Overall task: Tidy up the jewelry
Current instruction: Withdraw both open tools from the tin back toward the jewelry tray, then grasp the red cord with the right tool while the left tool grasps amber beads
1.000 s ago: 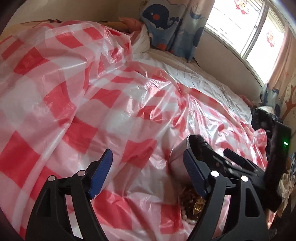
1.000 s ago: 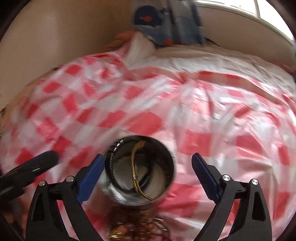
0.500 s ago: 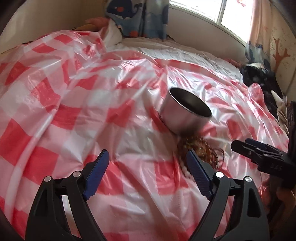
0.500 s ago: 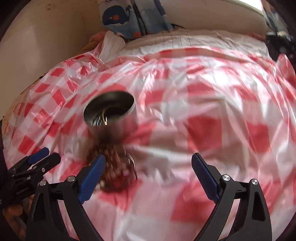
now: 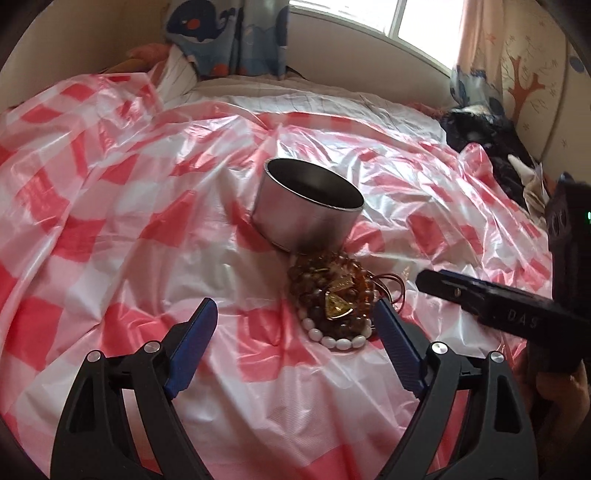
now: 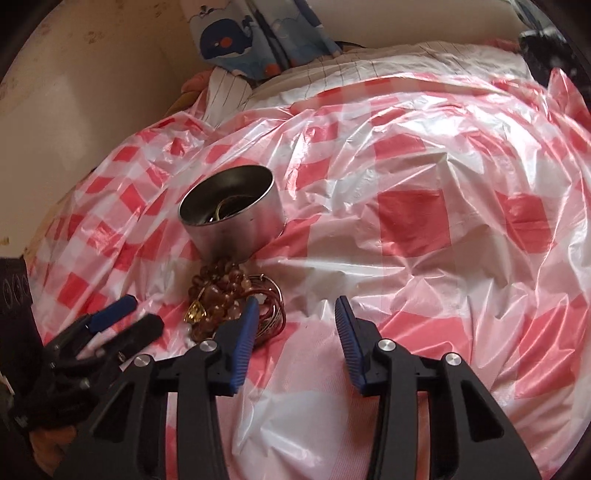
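Nearest in the left wrist view, the left gripper (image 5: 295,332) stands wide apart with nothing between its fingers, its right pad just beside the pile of jewelry (image 5: 334,295): brown bead bracelets, a white bead strand (image 5: 338,341), a gold pendant and thin wire bangles (image 6: 273,314) heaped on the red-and-white checked plastic sheet (image 5: 122,229). In the right wrist view the right gripper (image 6: 293,332) is closing, and only bare plastic shows between its pads; its left pad sits at the edge of the bangles, not around them. Just past the pile, touching it, stands the steel tin (image 5: 308,206), upright and open, with a few pieces already curled inside as the right view shows. Farther off lie the white bedding, the whale-print curtain (image 5: 229,33) and the window. The risks, as I judge them: the right gripper may shut on slick plastic rather than a bangle, tugging the sheet and tipping the tin; the tangled strands may lift together and drop short; and the two grippers, close at the pile, could knock each other
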Tool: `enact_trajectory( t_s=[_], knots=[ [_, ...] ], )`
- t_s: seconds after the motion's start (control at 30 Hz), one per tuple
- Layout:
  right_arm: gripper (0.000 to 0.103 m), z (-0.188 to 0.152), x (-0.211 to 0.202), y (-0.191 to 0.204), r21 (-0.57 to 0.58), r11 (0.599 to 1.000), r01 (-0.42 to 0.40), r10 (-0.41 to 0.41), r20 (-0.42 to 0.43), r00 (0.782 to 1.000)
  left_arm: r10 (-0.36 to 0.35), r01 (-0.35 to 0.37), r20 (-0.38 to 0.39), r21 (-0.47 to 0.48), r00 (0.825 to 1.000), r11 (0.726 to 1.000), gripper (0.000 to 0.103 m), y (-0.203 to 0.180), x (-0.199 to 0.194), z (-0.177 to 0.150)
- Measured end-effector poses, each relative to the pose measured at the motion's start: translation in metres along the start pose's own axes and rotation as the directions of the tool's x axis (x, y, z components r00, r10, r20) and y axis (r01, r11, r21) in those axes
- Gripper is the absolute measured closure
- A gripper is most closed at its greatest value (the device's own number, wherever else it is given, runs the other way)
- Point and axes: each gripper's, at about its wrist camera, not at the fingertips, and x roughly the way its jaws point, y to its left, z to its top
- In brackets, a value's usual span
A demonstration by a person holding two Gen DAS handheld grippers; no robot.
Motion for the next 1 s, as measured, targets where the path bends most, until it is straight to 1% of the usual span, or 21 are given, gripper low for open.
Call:
enact_trajectory(
  t_s=[0.07, 0.13, 0.2, 0.27, 0.33, 0.37, 0.4, 0.43, 0.47, 0.5, 0.6, 0.7, 0.73, 0.8, 0.9, 0.93, 0.97, 1.0],
  knots=[
    [0.06, 0.001, 0.0, -0.002, 0.014, 1.0, -0.021, 0.021, -0.001, 1.0, 0.003, -0.003, -0.012, 0.001, 1.0, 1.0, 0.021, 0.0, 0.003, -0.001],
    [0.06, 0.003, 0.001, 0.003, -0.003, 1.0, -0.027, 0.027, -0.001, 1.0, 0.015, -0.015, -0.016, -0.031, 1.0, 0.999, 0.021, 0.006, 0.004, -0.002],
    [0.06, 0.004, 0.007, 0.01, -0.032, 0.999, -0.022, 0.022, -0.016, 1.0, 0.005, -0.005, -0.014, -0.055, 1.0, 0.998, 0.021, 0.012, 0.004, 0.0],
    [0.06, 0.005, 0.016, 0.014, -0.042, 0.999, -0.02, 0.018, -0.033, 0.999, 0.001, -0.001, -0.009, -0.046, 1.0, 0.999, 0.021, 0.01, 0.003, -0.001],
    [0.06, 0.005, 0.028, 0.016, -0.05, 0.999, 0.007, -0.011, -0.064, 0.998, 0.009, -0.009, -0.011, -0.011, 1.0, 1.0, 0.021, 0.004, 0.005, -0.002],
    [0.063, 0.004, 0.032, 0.016, -0.053, 0.999, 0.014, -0.018, -0.08, 0.997, 0.016, -0.015, -0.009, 0.014, 1.0, 1.0, 0.021, 0.0, 0.005, -0.003],
    [0.08, 0.004, 0.035, 0.016, -0.056, 0.998, 0.013, -0.018, -0.091, 0.996, 0.017, -0.016, -0.006, 0.031, 1.0, 0.999, 0.021, -0.003, 0.005, -0.003],
    [0.095, 0.004, 0.036, 0.015, -0.052, 0.999, -0.006, 0.0, -0.104, 0.995, 0.02, -0.02, -0.003, 0.051, 1.0, 0.999, 0.021, -0.006, 0.004, -0.003],
    [0.096, 0.003, 0.035, 0.015, -0.043, 0.999, -0.023, 0.019, -0.103, 0.995, 0.023, -0.023, -0.001, 0.06, 1.0, 0.998, 0.021, -0.008, 0.004, -0.003],
    [0.101, 0.003, 0.031, 0.015, -0.041, 0.999, -0.029, 0.025, -0.091, 0.996, 0.029, -0.029, 0.003, 0.075, 1.0, 0.997, 0.021, -0.01, 0.004, -0.003],
    [0.101, 0.005, 0.011, 0.01, -0.009, 0.998, -0.054, 0.054, -0.022, 0.998, 0.05, -0.052, 0.021, 0.112, 0.999, 0.992, 0.021, -0.019, 0.006, 0.001],
    [0.101, 0.007, -0.01, 0.003, 0.017, 0.996, -0.082, 0.081, 0.063, 0.995, 0.077, -0.078, 0.012, 0.176, 0.997, 0.981, 0.021, -0.034, 0.015, 0.004],
    [0.101, 0.008, -0.019, 0.001, 0.022, 0.996, -0.086, 0.083, 0.102, 0.991, 0.085, -0.084, 0.006, 0.189, 0.996, 0.978, 0.021, -0.036, 0.018, 0.004],
    [0.1, 0.009, -0.03, -0.004, 0.035, 0.996, -0.077, 0.071, 0.15, 0.986, 0.088, -0.085, -0.001, 0.212, 0.996, 0.974, 0.021, -0.04, 0.021, 0.002],
    [0.1, 0.015, -0.042, -0.009, 0.061, 0.989, -0.137, 0.121, 0.216, 0.969, 0.083, -0.08, -0.005, 0.2, 0.997, 0.976, 0.021, -0.038, 0.021, 0.003],
    [0.1, 0.017, -0.044, -0.008, 0.054, 0.99, -0.133, 0.118, 0.226, 0.967, 0.078, -0.075, -0.012, 0.188, 0.997, 0.979, 0.022, -0.036, 0.023, 0.004],
    [0.1, 0.017, -0.045, -0.006, 0.043, 0.991, -0.123, 0.111, 0.223, 0.968, 0.07, -0.066, -0.02, 0.17, 0.997, 0.983, 0.03, -0.032, 0.024, 0.004],
    [0.1, 0.017, -0.043, -0.006, 0.044, 0.991, -0.127, 0.115, 0.216, 0.97, 0.065, -0.059, -0.033, 0.152, 0.997, 0.987, 0.034, -0.029, 0.026, 0.005]
  ],
)
